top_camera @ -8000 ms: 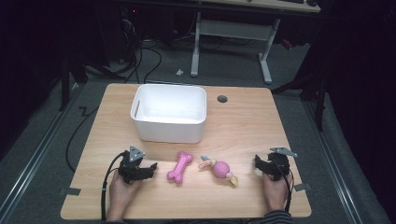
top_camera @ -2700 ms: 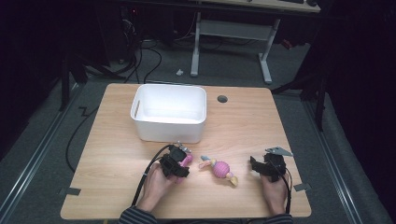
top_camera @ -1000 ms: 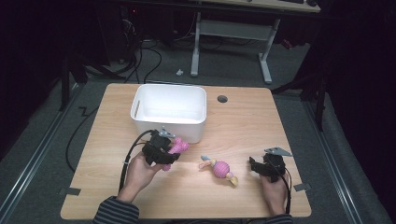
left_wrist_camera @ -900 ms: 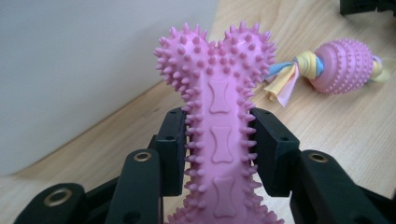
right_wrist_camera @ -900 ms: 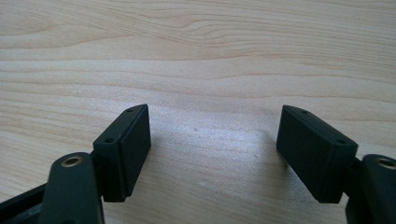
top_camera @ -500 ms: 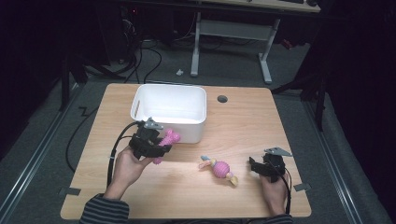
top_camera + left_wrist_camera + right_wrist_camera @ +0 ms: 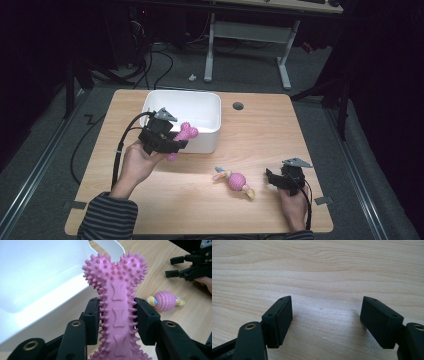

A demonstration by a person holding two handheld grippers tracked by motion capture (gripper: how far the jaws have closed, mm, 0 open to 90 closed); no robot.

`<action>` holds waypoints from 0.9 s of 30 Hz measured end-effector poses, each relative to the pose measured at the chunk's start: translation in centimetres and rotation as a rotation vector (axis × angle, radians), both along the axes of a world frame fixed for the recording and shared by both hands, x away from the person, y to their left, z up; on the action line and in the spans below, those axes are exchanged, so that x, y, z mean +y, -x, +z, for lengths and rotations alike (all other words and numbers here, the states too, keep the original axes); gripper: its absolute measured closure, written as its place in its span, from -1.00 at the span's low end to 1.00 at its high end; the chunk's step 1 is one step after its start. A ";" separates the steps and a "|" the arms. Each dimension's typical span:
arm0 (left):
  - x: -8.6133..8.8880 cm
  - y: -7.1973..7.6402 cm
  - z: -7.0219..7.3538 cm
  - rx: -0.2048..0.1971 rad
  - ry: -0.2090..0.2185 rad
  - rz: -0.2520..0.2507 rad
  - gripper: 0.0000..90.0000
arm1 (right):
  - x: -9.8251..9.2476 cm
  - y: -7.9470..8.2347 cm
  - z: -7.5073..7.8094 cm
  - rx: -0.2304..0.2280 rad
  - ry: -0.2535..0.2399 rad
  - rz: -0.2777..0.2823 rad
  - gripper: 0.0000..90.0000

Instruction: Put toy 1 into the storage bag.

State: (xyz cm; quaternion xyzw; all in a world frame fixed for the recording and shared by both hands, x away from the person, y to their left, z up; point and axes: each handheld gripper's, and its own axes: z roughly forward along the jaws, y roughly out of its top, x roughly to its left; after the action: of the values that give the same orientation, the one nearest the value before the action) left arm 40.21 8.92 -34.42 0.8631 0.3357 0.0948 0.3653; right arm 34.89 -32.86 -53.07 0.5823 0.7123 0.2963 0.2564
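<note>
Striped sleeve cuffs show at the near edge of the wooden table [image 7: 150,200], where the person's forearms come in. On the near right, the right gripper [image 7: 272,179] rests low by the table's edge in the person's hand, its jaws spread wide with bare wood grain between them in its own view [image 7: 325,320]; it grips nothing. Just left of it, lying flat on the wood and apart from both tools, is a small pink ribbed ball toy [image 7: 236,180] with yellowish ends, seen also from the left gripper view [image 7: 165,300].

Farther in and to the left, the left gripper [image 7: 176,142] is raised off the table, clamped on a pink spiky bone toy [image 7: 116,305]. The pads [image 7: 146,321] press on the bone's narrow shaft from both sides, and its knobbed end stands up past the jaws. From the high view the bone [image 7: 186,132] hangs at the near wall of the white bin [image 7: 210,137], its upper end level with the rim, tilted toward the opening.

Beyond the bin, a round hole [image 7: 238,106] is set in the tabletop, and past the far edge stands a desk frame [image 7: 250,35] on dark floor.
</note>
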 end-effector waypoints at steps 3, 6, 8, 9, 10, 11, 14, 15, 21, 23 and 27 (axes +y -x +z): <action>0.0 -0.5 0.5 0.020 0.055 -0.014 0.30 | 0.0 0.0 0.0 -0.001 0.002 0.003 -0.42; -0.2 -0.5 1.0 0.005 0.043 -0.014 0.30 | 0.0 0.0 0.0 -0.001 0.002 0.003 -0.42; -0.3 -0.5 1.3 0.004 0.033 -0.017 0.30 | 0.0 0.0 0.0 -0.001 0.002 0.003 -0.42; -0.3 -0.6 1.5 0.004 0.030 -0.019 0.30 | 0.0 0.0 0.0 -0.001 0.002 0.003 -0.43; -0.3 -0.7 1.6 0.001 0.027 -0.016 0.30 | 0.0 0.0 0.0 -0.001 0.002 0.003 -0.42; -0.3 -0.9 1.8 -0.003 0.025 -0.013 0.30 | 0.0 0.0 0.0 -0.001 0.002 0.003 -0.42; -0.2 -1.5 2.2 0.000 0.028 -0.002 0.30 | 0.0 0.0 0.0 -0.001 0.002 0.003 -0.42; -0.1 -1.7 2.3 0.004 0.027 0.003 0.30 | 0.0 0.0 0.0 -0.001 0.002 0.003 -0.42; 0.0 -2.8 2.7 0.000 0.018 0.027 0.30 | 0.0 0.0 0.0 -0.001 0.002 0.003 -0.42; 0.1 -3.2 2.7 0.000 0.018 0.038 0.30 | 0.0 0.0 0.0 -0.001 0.002 0.003 -0.42; 0.1 -4.0 2.7 0.004 0.008 0.052 0.30 | 0.0 0.0 0.0 -0.001 0.002 0.003 -0.42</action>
State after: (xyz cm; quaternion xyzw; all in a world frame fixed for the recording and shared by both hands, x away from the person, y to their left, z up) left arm 44.20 9.00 -31.69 0.8529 0.3588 0.1013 0.3654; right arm 34.89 -32.87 -53.07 0.5807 0.7134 0.2965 0.2567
